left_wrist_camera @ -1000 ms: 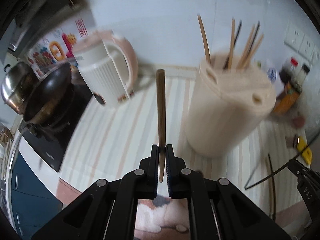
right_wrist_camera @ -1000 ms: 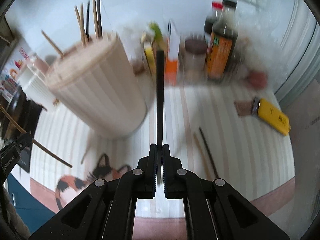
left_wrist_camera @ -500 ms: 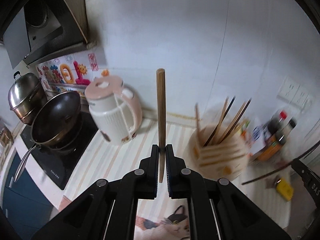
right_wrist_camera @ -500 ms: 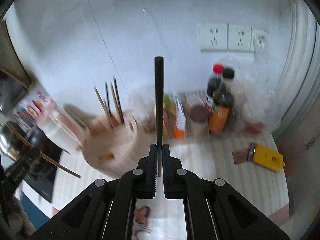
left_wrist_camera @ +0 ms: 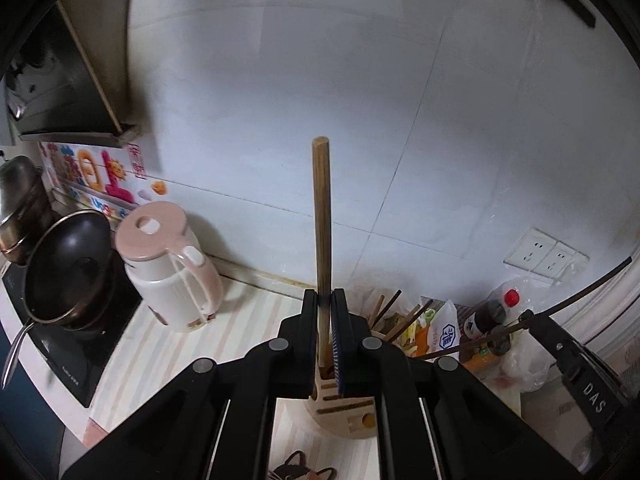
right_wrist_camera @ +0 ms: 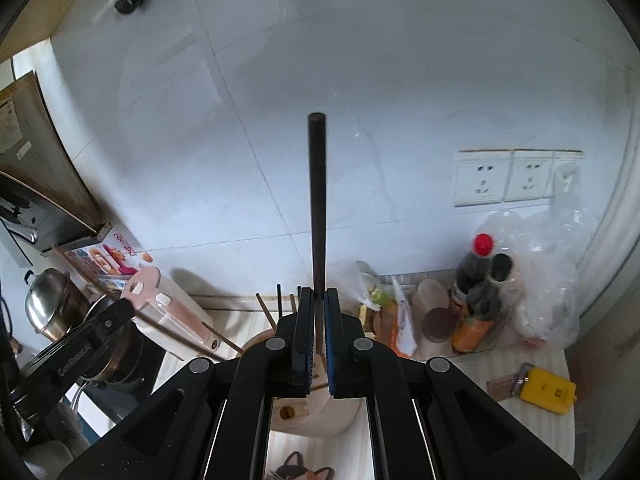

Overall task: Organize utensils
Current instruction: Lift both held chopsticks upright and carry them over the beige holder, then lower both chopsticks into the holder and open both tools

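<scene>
Chopsticks: the left gripper (left_wrist_camera: 325, 300) pinches a wooden chopstick (left_wrist_camera: 322, 216), the right gripper (right_wrist_camera: 316, 300) a black chopstick (right_wrist_camera: 316, 200), both above the slotted holder (left_wrist_camera: 344, 408); its openings look mostly hidden, so either tip may miss and tip it.

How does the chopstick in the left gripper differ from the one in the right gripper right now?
The left gripper holds a light brown wooden chopstick; the right gripper holds a black chopstick. The wooden one shows grain and a pale cut end; the black one looks smooth and uniformly dark. Both stand upright, clamped near their lower part, above the beige utensil holder.
</scene>
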`<state>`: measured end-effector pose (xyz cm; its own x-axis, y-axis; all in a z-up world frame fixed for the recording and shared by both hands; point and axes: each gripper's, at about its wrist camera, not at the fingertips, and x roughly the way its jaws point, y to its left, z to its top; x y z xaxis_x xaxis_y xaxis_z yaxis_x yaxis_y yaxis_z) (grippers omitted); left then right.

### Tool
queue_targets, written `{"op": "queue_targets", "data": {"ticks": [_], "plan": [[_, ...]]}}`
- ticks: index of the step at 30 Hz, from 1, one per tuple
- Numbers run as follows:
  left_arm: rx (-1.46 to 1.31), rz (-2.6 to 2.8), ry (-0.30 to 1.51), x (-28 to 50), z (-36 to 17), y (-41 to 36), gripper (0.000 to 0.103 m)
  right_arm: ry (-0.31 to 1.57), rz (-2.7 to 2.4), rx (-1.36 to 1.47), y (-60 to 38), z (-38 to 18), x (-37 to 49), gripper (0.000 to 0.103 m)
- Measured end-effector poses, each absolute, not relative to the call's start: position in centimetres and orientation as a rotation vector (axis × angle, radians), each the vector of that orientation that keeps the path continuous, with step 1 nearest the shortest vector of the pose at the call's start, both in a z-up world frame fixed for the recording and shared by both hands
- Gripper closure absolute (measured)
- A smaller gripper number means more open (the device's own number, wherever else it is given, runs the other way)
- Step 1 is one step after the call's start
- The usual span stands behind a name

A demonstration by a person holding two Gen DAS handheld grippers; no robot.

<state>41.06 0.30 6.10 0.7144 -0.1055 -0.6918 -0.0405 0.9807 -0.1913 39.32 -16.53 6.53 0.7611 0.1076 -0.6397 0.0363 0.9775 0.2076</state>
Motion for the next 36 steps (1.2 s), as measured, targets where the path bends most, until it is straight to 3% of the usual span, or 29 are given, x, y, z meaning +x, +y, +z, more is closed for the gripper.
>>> {"op": "queue_targets", "data": {"ticks": [21,23,24,25,27,29,33,36], "plan": [[-0.191,-0.122,1.009,46.4,0.4,-1.7,0.096,0.918,0.084,0.214,-14.9,0.1,46.4,0.096],[-0.192,-0.129,1.003,46.0,1.1,-1.7,0.089,0.941,0.095,0.226,-15.2,-0.3,46.7,0.083],[-0.178,-0.106,0.984,45.5,1.9,-1.6,0.072,0.944,0.092,0.238,-15.5,-0.3,46.6,0.066],[-0.172,-0.093,0.97,45.3,2.4,-1.4,0.045,0.943,0.091,0.246,-15.7,-0.3,46.4,0.055],[-0.198,-0.077,0.923,44.3,3.5,-0.6,0.022,0.928,0.085,0.262,-16.4,0.0,45.8,0.053],[-0.208,-0.061,0.898,43.6,4.1,0.0,0.021,0.914,0.071,0.278,-17.3,0.3,45.0,0.052],[-0.174,0.002,0.863,41.8,3.9,1.2,0.0,0.909,0.003,0.301,-19.5,0.0,42.6,0.044],[-0.148,0.054,0.852,40.2,2.6,2.0,0.0,0.919,-0.052,0.318,-21.5,-1.5,40.1,0.041]]}}
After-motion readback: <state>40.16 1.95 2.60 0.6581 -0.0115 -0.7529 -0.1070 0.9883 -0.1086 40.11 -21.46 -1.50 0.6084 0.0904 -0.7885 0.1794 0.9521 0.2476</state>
